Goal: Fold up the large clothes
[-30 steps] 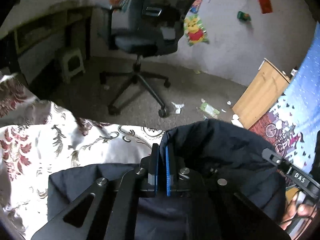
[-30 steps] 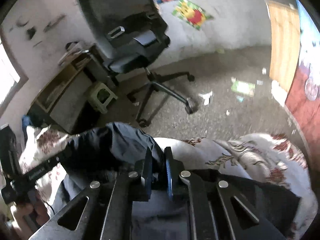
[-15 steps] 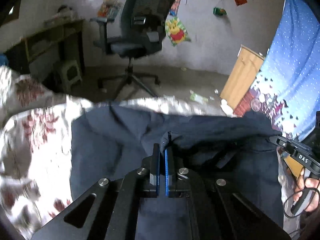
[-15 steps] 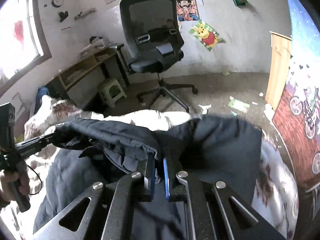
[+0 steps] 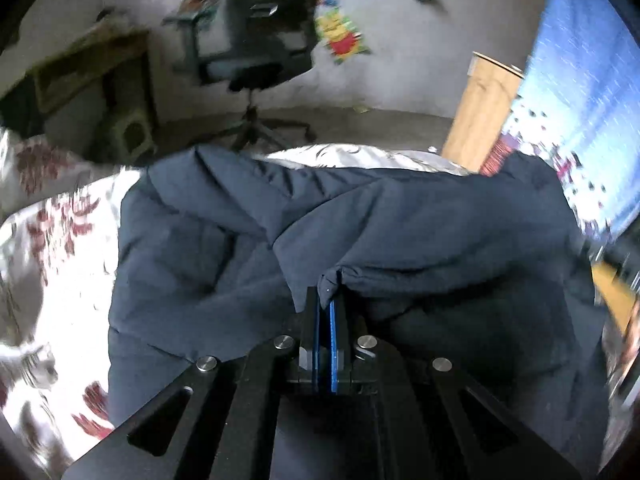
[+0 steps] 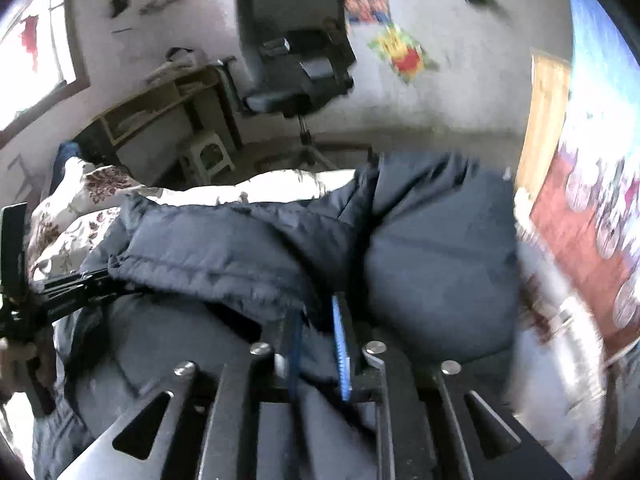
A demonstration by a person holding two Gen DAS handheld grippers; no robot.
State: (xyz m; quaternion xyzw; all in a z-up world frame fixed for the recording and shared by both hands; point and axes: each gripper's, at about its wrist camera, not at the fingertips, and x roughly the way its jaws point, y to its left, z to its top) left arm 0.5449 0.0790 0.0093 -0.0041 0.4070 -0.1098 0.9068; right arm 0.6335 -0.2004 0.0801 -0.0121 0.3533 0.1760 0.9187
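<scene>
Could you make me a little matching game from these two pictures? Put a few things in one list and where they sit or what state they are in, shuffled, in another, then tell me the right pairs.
Things:
1. left tongs
2. right tongs
3. office chair
4. dark blue jacket

Places or states:
A. lying on the flowered bedspread
B. standing on the floor by the far wall
C. pinched shut on a hem of the jacket
D. blue pads parted, with fabric lying between them

Pairs: 1-C, 2-D, 3-B, 4-A
</scene>
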